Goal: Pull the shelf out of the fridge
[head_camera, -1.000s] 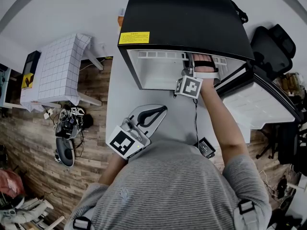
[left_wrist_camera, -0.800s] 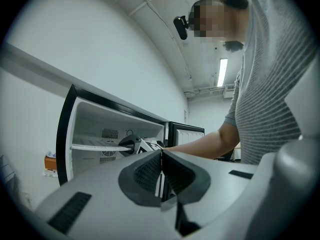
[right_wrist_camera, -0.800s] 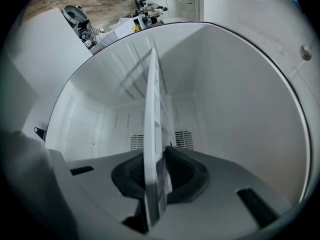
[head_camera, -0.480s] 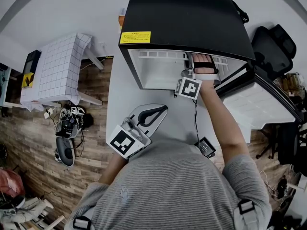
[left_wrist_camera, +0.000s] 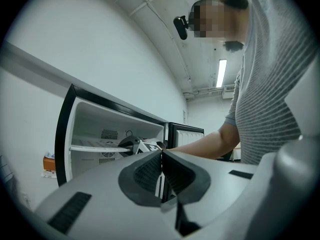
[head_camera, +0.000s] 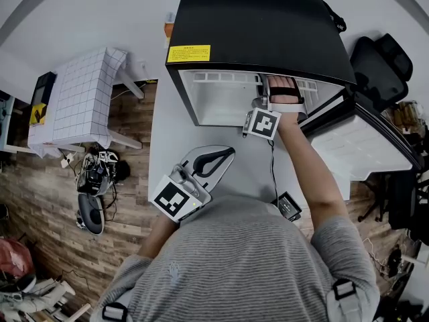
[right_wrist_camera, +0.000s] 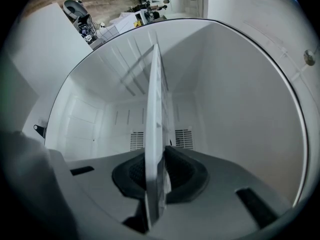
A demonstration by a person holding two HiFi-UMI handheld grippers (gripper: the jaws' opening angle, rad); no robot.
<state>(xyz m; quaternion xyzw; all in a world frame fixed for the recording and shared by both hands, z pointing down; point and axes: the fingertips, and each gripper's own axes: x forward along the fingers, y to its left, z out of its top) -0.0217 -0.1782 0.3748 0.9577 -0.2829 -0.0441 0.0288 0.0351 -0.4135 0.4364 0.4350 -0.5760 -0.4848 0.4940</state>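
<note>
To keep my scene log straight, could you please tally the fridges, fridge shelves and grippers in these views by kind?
mini fridge: 1
shelf: 1
grippers: 2, left gripper shut and empty, right gripper with jaws just closed on the shelf
total: 4

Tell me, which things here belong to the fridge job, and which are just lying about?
In use: black mini fridge, door open; thin white fridge shelf; right gripper, jaws just closed onto it.
Lying about: white grid-topped table; black office chair; left gripper, shut and idle.
</note>
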